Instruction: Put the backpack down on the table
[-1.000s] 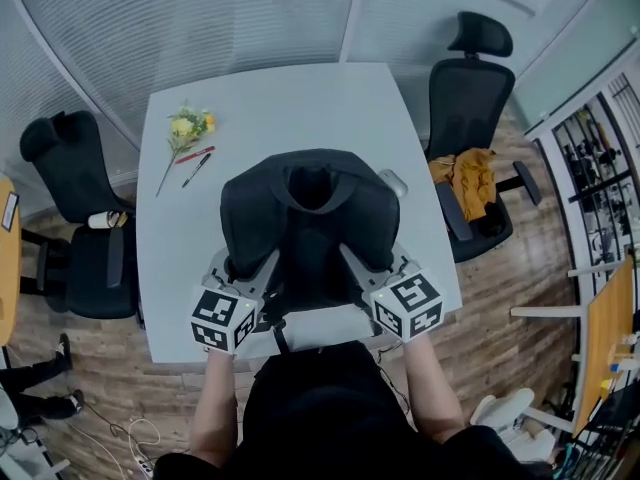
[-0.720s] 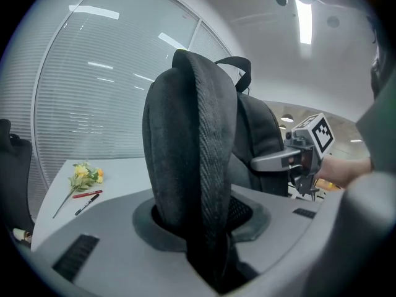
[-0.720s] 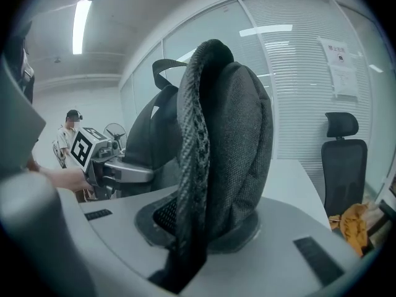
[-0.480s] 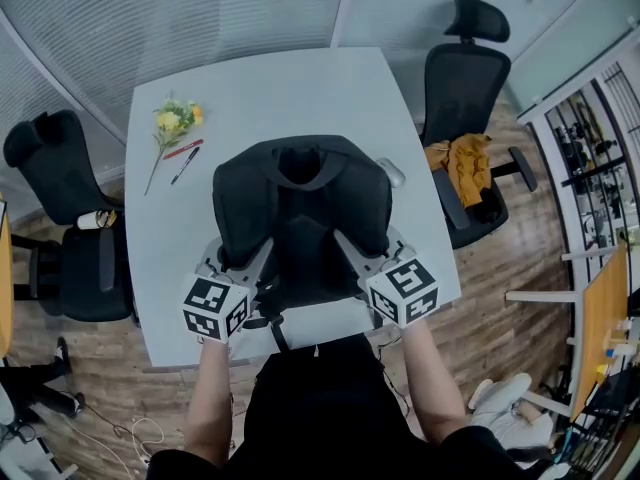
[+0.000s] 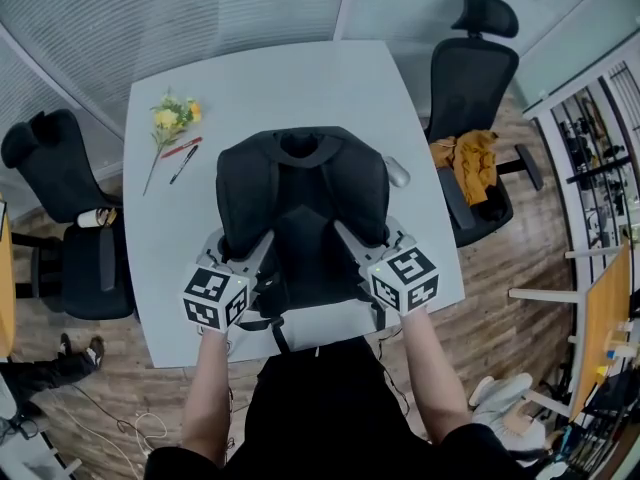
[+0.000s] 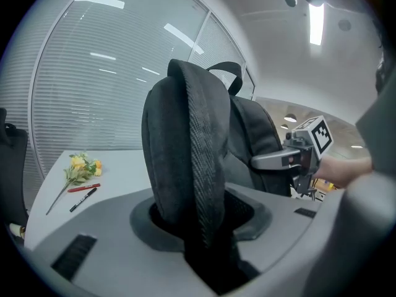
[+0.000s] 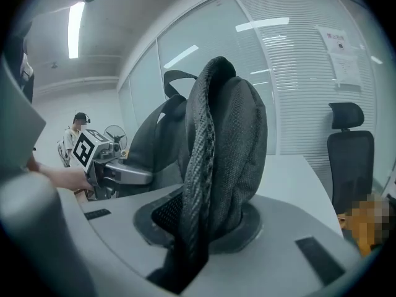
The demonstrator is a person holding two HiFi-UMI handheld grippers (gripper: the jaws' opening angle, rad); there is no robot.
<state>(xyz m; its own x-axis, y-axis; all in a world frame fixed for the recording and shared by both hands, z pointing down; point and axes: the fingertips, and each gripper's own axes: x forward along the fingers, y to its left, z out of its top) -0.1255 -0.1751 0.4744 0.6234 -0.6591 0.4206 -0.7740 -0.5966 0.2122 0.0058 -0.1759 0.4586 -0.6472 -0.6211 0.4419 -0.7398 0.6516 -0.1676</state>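
The light grey table (image 5: 300, 78) has rounded corners and stands on a brown wood floor (image 5: 500, 308). Behind it are glass walls with white blinds (image 5: 200, 18). A black office chair (image 5: 60, 168) stands at the left side of the table. A second black chair (image 5: 470, 88) stands at the right, with an orange cloth (image 5: 470, 163) lying on its seat. Near the far left corner of the table lie a yellow flower (image 5: 172, 120), a red pen (image 5: 184, 149) and a black pen (image 5: 184, 165), all close together. A small grey oval thing (image 5: 397, 173) lies on the table just beside the bag's right side.

The big black cloth backpack (image 5: 300, 198) is upright over the middle of the table, with its strap side turned to me. I cannot tell if its bottom rests on the table top.

My left gripper (image 5: 262, 251) has its jaws only a little apart. They are closed on the black padded left shoulder strap (image 6: 198, 166), which runs up between them. My right gripper (image 5: 350, 240) has its jaws closer together. They pinch the black woven right shoulder strap (image 7: 198, 159) the same way. Both grippers point a bit downward at the bag, one on each side of it.
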